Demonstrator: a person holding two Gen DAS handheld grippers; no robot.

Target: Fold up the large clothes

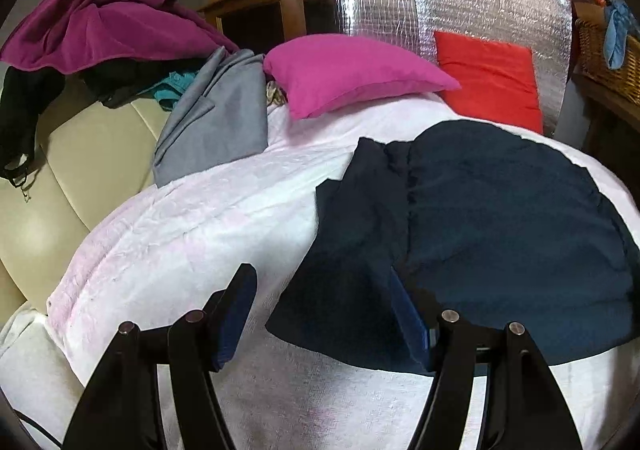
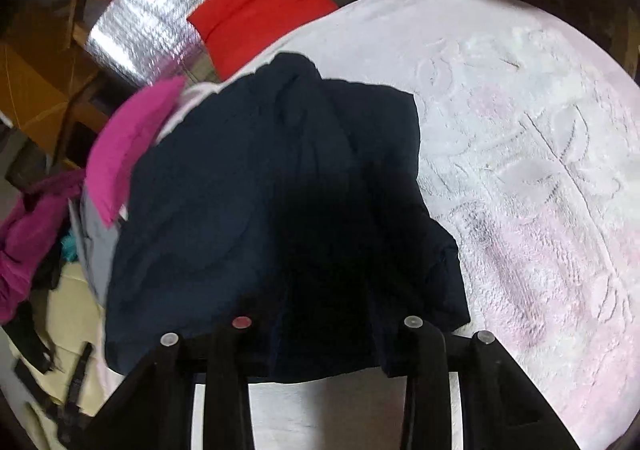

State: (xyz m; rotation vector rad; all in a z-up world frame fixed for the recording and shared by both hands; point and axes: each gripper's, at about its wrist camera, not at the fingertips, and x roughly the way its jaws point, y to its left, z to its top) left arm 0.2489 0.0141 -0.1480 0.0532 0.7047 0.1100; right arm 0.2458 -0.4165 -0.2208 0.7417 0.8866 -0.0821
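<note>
Presently, our holdings on the white blanket [image 1: 192, 226]:

Item one: navy garment [image 1: 480, 226], partly folded, lying flat near the bed's near edge, one narrower panel laid beside the broad body.

Item two: left gripper [image 1: 324, 314], fingers spread wide, hovering over the garment's near left corner; we hold nothing with it, probably poised for the next fold.

Item three: right gripper [image 2: 320, 334]; dark cloth drapes over its fingertips, so we cannot tell whether it pinches.

Item four: pink cushion [image 1: 348, 74] and red cushion [image 1: 492, 82], set back, clear of our folding space.
</note>
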